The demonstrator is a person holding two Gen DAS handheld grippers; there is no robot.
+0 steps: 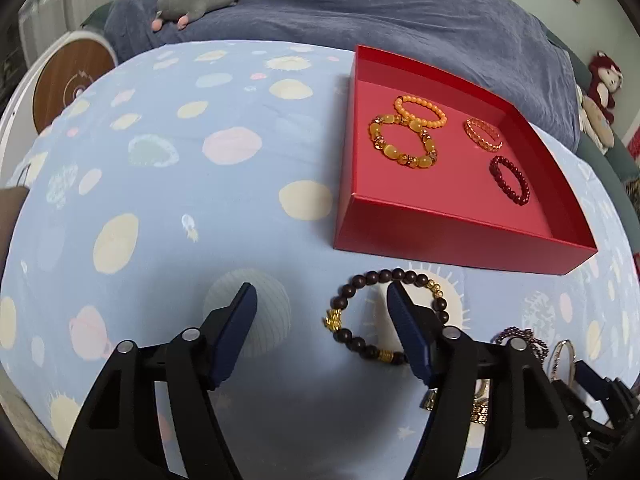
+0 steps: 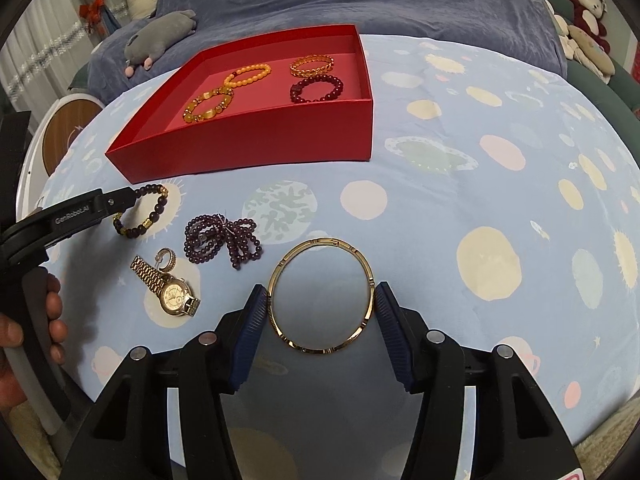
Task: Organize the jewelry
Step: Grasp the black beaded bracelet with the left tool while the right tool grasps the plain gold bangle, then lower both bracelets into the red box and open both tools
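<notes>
We log four bracelets boxed in the red box (image 2: 256, 136); right claw (image 2: 321, 312) apart, bracketing the gold bangle (image 2: 280, 276) on the counter, next needs closing; left claw (image 1: 322, 308) apart, one finger inside the dark bracelet (image 1: 352, 338).

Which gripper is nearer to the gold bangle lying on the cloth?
Right. The right gripper has the gold bangle between its open fingers, which sit at its two sides. The left gripper is off to the left, at the dark bead bracelet near the red box.

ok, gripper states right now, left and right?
Left gripper: open, one finger inside the dark bead bracelet, holding nothing.
Right gripper: open, fingers straddling the gold bangle, not clamped.
</notes>
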